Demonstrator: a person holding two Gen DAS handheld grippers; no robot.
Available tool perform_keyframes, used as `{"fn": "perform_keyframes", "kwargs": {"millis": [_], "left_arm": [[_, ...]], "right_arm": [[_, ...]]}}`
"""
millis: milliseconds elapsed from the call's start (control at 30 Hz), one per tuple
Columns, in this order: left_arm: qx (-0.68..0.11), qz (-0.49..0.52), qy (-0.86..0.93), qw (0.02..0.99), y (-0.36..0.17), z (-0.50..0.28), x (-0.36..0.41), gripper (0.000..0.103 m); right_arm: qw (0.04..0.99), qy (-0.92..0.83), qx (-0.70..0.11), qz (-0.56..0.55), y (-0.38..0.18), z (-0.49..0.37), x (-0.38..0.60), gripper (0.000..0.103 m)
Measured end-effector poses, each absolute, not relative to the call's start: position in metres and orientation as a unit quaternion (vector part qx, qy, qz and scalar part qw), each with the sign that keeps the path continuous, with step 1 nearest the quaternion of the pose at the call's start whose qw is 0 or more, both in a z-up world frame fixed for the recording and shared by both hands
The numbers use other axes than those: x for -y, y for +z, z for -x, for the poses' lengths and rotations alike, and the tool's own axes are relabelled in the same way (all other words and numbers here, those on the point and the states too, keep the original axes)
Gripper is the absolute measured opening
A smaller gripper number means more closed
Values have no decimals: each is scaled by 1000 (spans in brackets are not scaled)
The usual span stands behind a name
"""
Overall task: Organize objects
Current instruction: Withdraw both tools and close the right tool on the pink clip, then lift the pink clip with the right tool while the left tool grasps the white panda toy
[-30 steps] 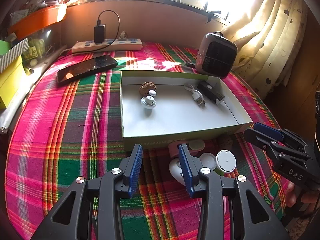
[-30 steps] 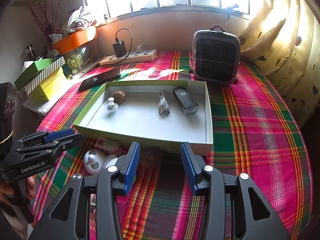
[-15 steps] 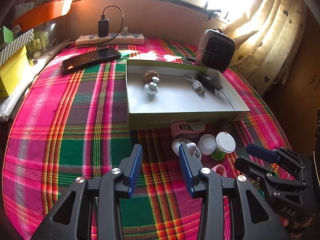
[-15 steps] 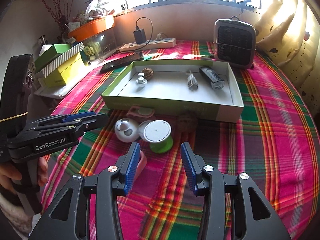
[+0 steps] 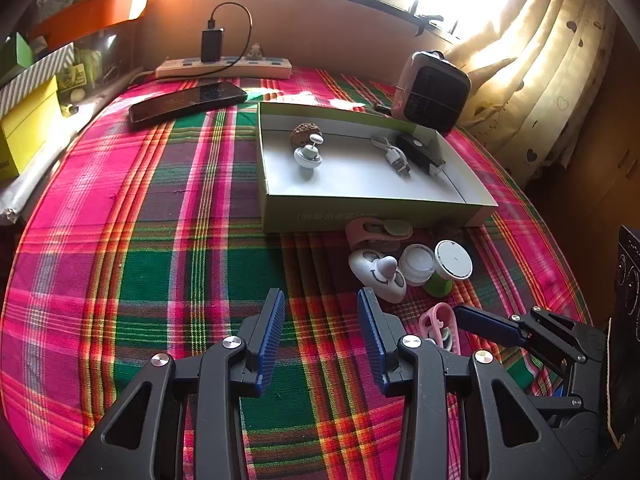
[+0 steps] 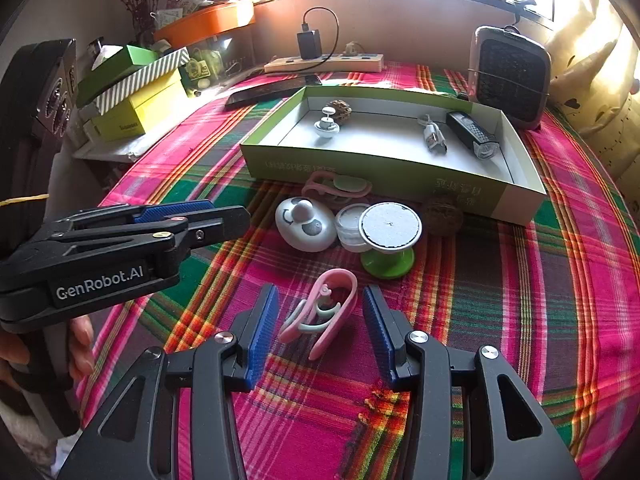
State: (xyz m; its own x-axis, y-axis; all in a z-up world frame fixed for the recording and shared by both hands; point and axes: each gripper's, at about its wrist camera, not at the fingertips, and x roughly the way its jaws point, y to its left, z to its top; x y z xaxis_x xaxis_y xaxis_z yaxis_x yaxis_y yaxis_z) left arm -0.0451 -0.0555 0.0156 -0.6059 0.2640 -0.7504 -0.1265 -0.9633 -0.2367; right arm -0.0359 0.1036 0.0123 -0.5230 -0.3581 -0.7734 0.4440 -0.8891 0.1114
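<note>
On the far left, yellow and green boxes sit stacked beside the table, which has a pink, green and red checked cloth. A dark phone lies flat near the back, and behind it a white power strip holds a black charger.

The left gripper hangs over bare cloth. Its blue pads are apart and nothing is between them. In the right wrist view a hand shows under it.

In the middle is a shallow green box with white inside. From left to right it holds a brown bumpy ball, a small white knob thing, a white plug cable and a dark torch.

Just in front of the box lie more little things. There is a flat pink and green clip, touching the box wall. Next comes a white egg shape with a smiley face. Beside it sits a little clear jar, touching a green spool with a white top. A brown walnut rests by the box.

The right gripper is low over the cloth. Its blue pads are open with a pink clip lying between them. The pads are close to the clip but not squeezing it.

At the back right stands a small grey heater, and past it hangs a cream curtain with hearts.
</note>
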Motion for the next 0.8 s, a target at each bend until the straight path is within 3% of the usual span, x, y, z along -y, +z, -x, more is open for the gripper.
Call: {"fn": "perform_keyframes", "kwargs": {"millis": [667, 800], "left_arm": [[83, 437, 885, 135, 15, 54, 45, 36], [83, 438, 884, 139, 15, 55, 42, 38]], "right_arm": [[199, -879, -55, -430, 10, 41, -121, 44], [202, -880, -65, -425, 10, 40, -119, 31]]}}
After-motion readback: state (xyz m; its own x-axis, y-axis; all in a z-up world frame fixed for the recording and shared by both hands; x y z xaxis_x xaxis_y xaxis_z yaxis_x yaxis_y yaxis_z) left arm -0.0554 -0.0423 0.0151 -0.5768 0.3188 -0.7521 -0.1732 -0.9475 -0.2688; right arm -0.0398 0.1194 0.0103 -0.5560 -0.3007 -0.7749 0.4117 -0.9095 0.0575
